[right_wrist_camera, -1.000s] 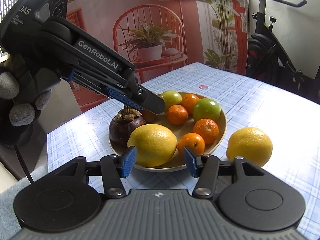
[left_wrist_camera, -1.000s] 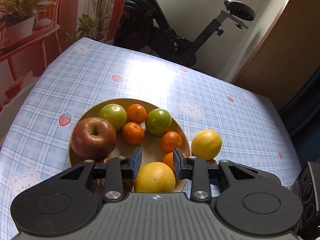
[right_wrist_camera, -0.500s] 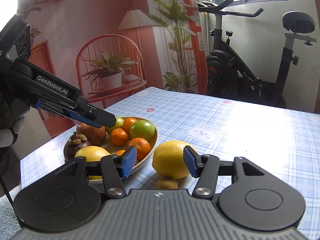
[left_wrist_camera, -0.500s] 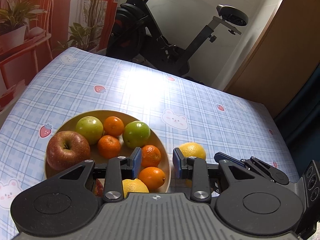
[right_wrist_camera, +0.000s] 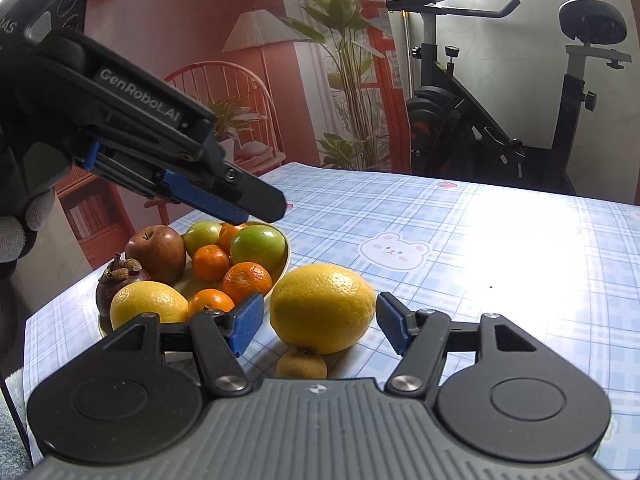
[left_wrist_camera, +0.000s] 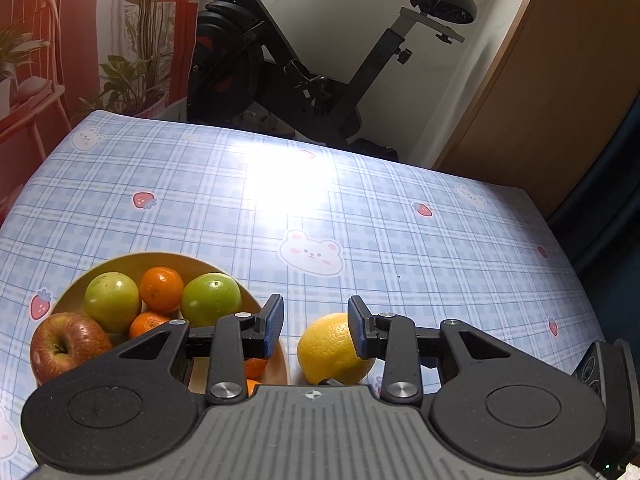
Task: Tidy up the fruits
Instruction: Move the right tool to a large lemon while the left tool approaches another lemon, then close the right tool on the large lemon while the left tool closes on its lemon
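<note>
A loose lemon [right_wrist_camera: 322,306] lies on the blue checked tablecloth [right_wrist_camera: 500,280] just right of the fruit bowl [right_wrist_camera: 286,248]. My right gripper [right_wrist_camera: 320,322] has it between its jaws, which are opening; neither pad touches it. A small yellow-brown fruit [right_wrist_camera: 301,365] sits in front of the lemon. The bowl holds a red apple [right_wrist_camera: 157,254], two green apples, several mandarins, another lemon [right_wrist_camera: 148,306] and a mangosteen [right_wrist_camera: 116,280]. My left gripper [left_wrist_camera: 315,320] hovers between the bowl [left_wrist_camera: 160,258] and the lemon [left_wrist_camera: 326,350], narrowly open, nothing between its fingers. The same gripper [right_wrist_camera: 260,206] shows above the bowl in the right wrist view.
An exercise bike [left_wrist_camera: 304,80] stands beyond the table's far edge. A wooden door [left_wrist_camera: 540,100] is at the right, and a red chair with potted plants [right_wrist_camera: 224,120] at the left. The cloth stretches bare to the right and far side.
Both grippers have shifted right, from the bowl to the loose lemon. The right gripper's jaws have spread wider around that lemon. The left gripper's gap looks unchanged.
</note>
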`<state>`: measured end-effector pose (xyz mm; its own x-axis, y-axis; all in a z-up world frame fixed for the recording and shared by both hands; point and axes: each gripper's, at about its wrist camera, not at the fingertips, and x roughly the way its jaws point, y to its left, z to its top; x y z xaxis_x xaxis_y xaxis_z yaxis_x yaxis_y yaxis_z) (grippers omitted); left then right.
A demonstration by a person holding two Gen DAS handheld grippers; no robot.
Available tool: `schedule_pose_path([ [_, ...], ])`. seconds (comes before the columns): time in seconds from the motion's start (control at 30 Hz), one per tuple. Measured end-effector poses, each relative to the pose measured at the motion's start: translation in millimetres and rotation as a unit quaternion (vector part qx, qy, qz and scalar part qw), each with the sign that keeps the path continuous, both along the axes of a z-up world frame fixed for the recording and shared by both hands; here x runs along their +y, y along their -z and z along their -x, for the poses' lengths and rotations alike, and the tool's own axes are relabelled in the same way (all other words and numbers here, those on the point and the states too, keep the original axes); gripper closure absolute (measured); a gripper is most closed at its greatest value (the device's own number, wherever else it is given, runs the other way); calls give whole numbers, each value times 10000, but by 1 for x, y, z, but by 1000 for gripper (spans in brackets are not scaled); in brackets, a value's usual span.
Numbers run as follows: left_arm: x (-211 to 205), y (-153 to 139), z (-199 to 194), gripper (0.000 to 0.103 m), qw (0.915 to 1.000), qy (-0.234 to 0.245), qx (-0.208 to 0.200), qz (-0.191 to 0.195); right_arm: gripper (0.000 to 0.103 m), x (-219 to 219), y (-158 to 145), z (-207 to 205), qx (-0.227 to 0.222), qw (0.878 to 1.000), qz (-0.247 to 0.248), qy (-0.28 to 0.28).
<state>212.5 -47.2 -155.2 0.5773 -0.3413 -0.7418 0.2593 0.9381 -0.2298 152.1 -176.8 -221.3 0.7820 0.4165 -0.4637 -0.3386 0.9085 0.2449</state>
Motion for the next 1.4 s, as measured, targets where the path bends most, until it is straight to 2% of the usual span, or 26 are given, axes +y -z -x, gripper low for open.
schedule_pose_path([
  [0.33, -16, 14, -9, 64, 9995, 225, 164, -142, 36, -10, 3, -2, 135, 9994, -290, 163],
  [0.43, -18, 19, -15, 64, 9992, 155, 251, -272, 36, -12, 3, -3, 177, 9992, -338, 128],
  [0.87, -26, 24, -22, 63, 9983, 206, 535, -62, 36, -18, 9, -15, 604, 9964, -583, -90],
  [0.97, -27, 25, -18, 60, 9983, 248, 518, -137, 36, -18, 10, -17, 680, 9959, -584, -115],
  [1.4, -29, 24, -15, 60, 9984, 257, 462, -176, 40, -18, 11, -18, 661, 9959, -605, -142],
])
